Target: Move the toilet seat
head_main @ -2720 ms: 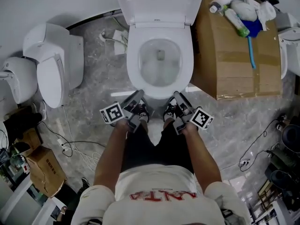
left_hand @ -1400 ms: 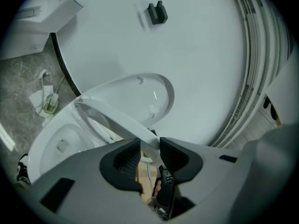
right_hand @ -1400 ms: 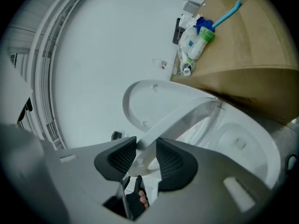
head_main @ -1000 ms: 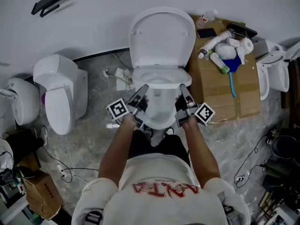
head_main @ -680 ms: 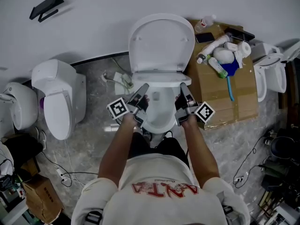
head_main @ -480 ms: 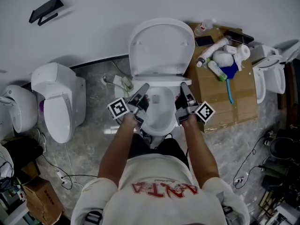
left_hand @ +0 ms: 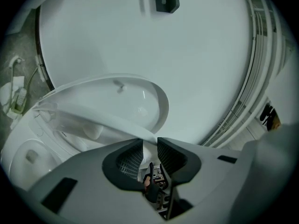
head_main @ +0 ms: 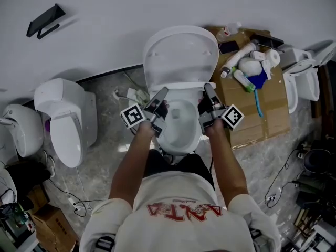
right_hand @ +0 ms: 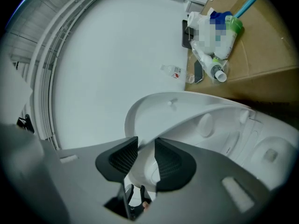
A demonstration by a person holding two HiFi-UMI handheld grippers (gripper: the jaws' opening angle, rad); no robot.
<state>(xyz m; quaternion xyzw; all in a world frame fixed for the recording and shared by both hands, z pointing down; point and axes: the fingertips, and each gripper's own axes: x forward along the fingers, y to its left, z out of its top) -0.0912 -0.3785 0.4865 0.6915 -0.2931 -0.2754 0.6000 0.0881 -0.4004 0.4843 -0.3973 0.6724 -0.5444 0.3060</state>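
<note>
- My left gripper [left_hand: 149, 146] has its two fingers [left_hand: 128, 158] closed onto the toilet seat [head_main: 181, 86]. The white rim runs straight into the narrow gap between the ribbed pads and fills it.
- My right gripper [right_hand: 146, 148] is the same, clamped on the seat's rim with the thin white edge between its pads.
- Seen from my head, both grippers sit over the toilet bowl [head_main: 195, 134]: the left at the bowl's left side, the right at its right side, with the marker cubes just outside the rim.
- The seat is off the bowl and tilted up. From above it shows almost edge-on as a white band across the back of the bowl, spanning from one set of fingertips to the other.
- In the left gripper view, a round bumper shows on the seat's underside, with the open bowl below it.
- The lid [head_main: 181, 54] stands open behind the bowl against the white wall, beyond the seat and apart from it.
- Right of the bowl and touching its side is a cardboard box [head_main: 247, 117], with bottles and a blue-handled brush piled on top.
- Well to the left of the bowl stands another toilet [head_main: 65, 122] with its lid down.
</note>
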